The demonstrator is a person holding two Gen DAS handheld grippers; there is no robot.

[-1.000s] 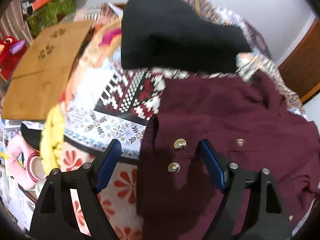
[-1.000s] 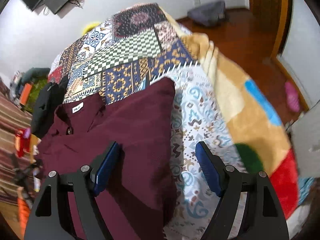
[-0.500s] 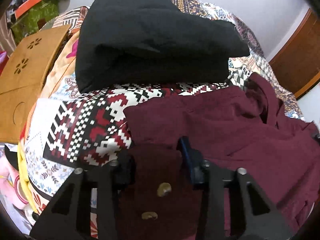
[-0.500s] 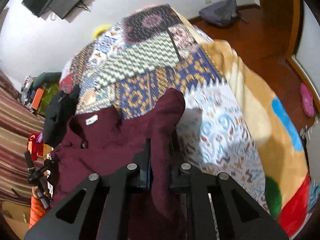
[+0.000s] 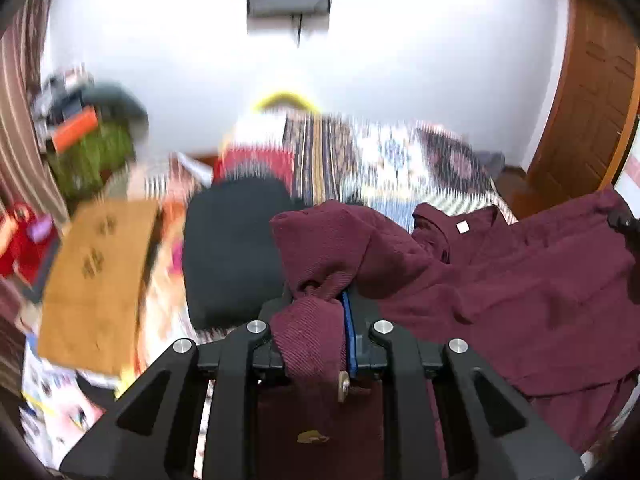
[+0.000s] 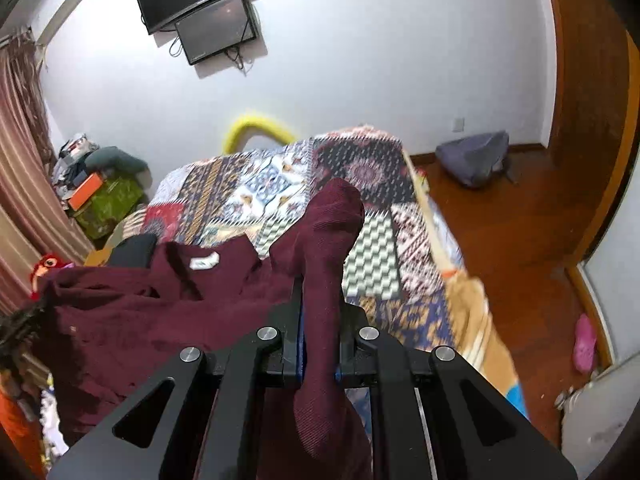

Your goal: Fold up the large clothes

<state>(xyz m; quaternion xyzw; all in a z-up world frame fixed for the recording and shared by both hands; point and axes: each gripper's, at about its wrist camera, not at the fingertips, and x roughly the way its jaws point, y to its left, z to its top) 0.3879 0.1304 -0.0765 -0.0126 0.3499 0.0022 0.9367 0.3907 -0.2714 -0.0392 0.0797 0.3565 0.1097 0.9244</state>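
Observation:
The maroon buttoned shirt (image 5: 520,280) hangs lifted between both grippers above the patchwork bed cover (image 6: 372,256). My left gripper (image 5: 316,300) has a bunched fold of the button edge between its jaws, which are closing and pressing on the cloth; a button shows just below the blue pad. In the right wrist view, my right gripper (image 6: 320,300) is shut on the other edge of the maroon shirt (image 6: 140,312), a ridge of fabric standing up past its fingertips. The collar with its white label faces up between them.
A folded black garment (image 5: 232,240) lies on the bed left of the shirt, with a brown cardboard box (image 5: 96,280) beyond the bed's left edge. A grey bag (image 6: 472,158) and a pink slipper (image 6: 584,340) are on the wooden floor at right. Screens (image 6: 208,12) hang on the wall.
Both grippers, open over the flat shirt a second ago, have shut on its edges and risen, pulling the cloth up off the bed; the views now tilt toward the far wall.

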